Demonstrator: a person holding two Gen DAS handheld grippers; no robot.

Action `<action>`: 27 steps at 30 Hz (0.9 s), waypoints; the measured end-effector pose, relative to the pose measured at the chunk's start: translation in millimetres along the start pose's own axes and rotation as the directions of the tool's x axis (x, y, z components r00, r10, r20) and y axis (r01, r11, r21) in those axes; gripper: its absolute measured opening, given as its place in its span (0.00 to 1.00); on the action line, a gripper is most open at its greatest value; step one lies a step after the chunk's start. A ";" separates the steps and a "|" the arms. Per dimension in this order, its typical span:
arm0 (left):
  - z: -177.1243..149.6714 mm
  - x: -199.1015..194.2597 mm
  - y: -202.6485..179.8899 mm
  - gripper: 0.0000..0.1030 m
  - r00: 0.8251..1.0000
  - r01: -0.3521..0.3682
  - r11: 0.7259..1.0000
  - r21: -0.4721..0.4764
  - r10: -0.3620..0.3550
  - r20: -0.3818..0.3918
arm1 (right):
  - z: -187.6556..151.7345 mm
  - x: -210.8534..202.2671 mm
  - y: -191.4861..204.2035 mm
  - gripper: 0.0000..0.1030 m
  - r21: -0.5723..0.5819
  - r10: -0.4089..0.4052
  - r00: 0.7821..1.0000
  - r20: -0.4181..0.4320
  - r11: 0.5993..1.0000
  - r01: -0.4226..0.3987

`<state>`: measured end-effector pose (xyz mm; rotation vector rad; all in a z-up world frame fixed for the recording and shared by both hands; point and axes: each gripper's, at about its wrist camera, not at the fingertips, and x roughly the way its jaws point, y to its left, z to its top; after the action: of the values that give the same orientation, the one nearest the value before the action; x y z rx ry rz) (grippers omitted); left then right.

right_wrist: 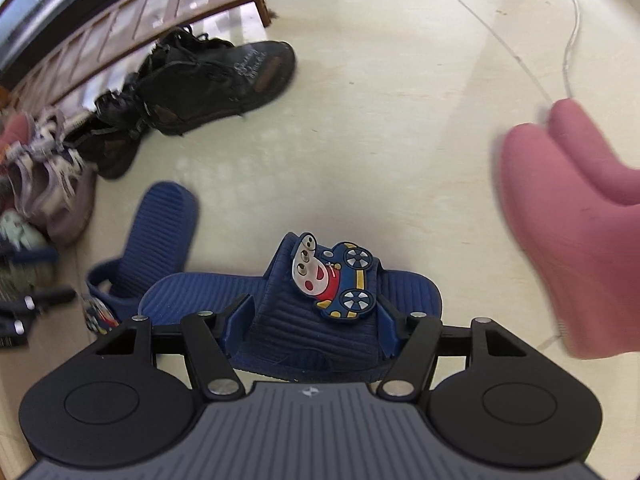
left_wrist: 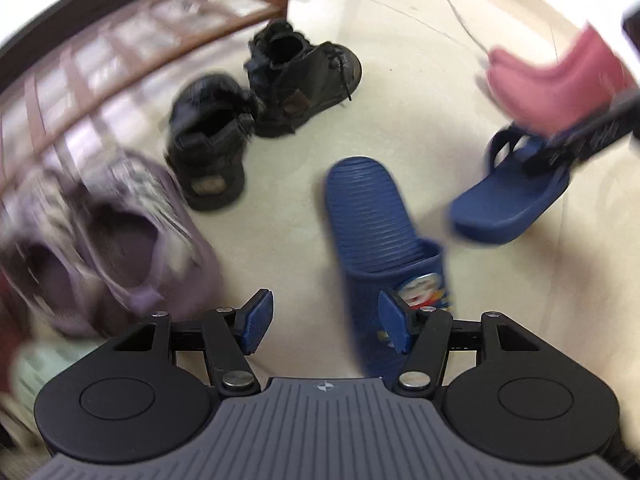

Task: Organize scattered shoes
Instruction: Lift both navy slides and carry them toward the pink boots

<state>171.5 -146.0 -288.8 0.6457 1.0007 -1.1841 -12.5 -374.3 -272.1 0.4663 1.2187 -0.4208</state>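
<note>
My right gripper (right_wrist: 316,320) clamped on strap of blue slipper (right_wrist: 304,304), cartoon car patch on top; left wrist view shows it lifted off floor (left_wrist: 400,92). My left gripper (left_wrist: 326,322) spread wide, holding nothing, just above second blue slipper (left_wrist: 372,216) lying on floor. Black boots (left_wrist: 256,108) beside wooden rack (left_wrist: 168,28). Purple sneakers (left_wrist: 112,240) blurred at left.

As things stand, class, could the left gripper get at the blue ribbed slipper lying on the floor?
Probably yes: the left gripper is open, the blue ribbed slipper lies just ahead, slightly right, with nothing between them.
</note>
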 end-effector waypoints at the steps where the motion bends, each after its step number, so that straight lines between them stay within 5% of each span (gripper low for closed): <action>1: 0.4 0.6 4.5 0.59 1.000 0.016 1.000 0.001 -0.016 -0.016 | -0.7 -4.2 -2.1 0.67 -0.011 -0.014 1.000 -0.006 1.000 0.014; 5: 0.7 1.3 12.9 0.59 0.998 0.037 0.996 0.083 -0.034 -0.046 | -3.4 -21.2 -10.4 0.66 -0.057 -0.070 0.997 -0.027 0.996 0.068; 14: -15.2 -1.4 14.8 0.60 0.995 0.091 0.979 0.185 -0.080 -0.061 | -23.7 -11.9 -5.7 0.66 -0.168 -0.107 0.992 0.072 0.979 0.118; 21: 4.4 -1.6 -18.0 0.60 0.991 0.137 0.936 0.325 -0.125 -0.056 | -35.2 0.7 -1.9 0.65 -0.294 -0.058 0.987 0.152 0.950 0.102; 27: 31.2 28.6 -47.7 0.60 0.975 0.206 0.886 0.416 -0.151 -0.163 | -51.8 4.4 -19.5 0.65 -0.294 -0.010 0.990 0.142 0.954 0.052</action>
<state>136.7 -198.8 -296.5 1.0050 0.9218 -1.5668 -62.7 -362.2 -292.7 0.1563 1.1313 -0.2851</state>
